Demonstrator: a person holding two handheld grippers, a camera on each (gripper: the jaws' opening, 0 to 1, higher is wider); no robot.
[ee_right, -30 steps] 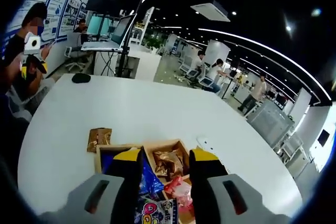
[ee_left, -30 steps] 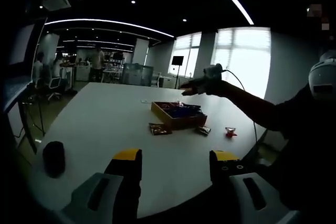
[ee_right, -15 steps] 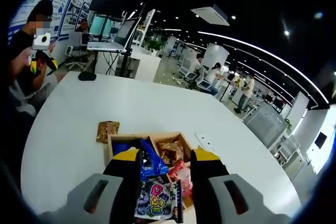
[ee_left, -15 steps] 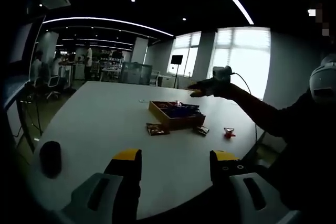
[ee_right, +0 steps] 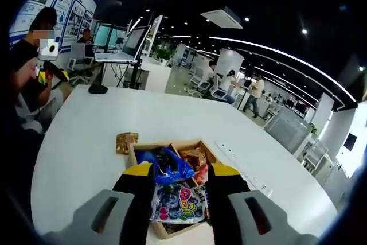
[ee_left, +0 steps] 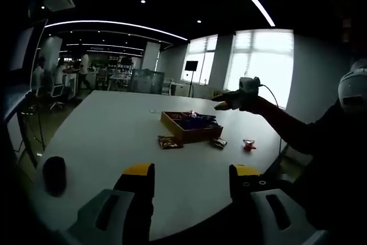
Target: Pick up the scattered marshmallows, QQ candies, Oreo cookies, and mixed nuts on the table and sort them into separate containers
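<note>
Right gripper [ee_right: 181, 177] hangs over the wooden box [ee_right: 139, 152] at lower centre, jaws apart and empty. The box holds a blue packet [ee_right: 166, 164], a QQ candy bag [ee_right: 182, 203] and brown snack packs [ee_right: 194, 156]. A brown packet [ee_right: 126, 142] lies on the white table [ee_right: 80, 142] just left of the box. Left gripper [ee_left: 191, 177], jaws apart and empty; mid-frame there, a red sweet [ee_left: 249, 144] lies right of the box.

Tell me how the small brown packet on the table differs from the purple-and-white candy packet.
The brown packet lies outside the wooden box, on the bare table; the candy packet lies inside the box. The brown one looks smaller and plain; the candy one is brightly printed. Both lie flat.
</note>
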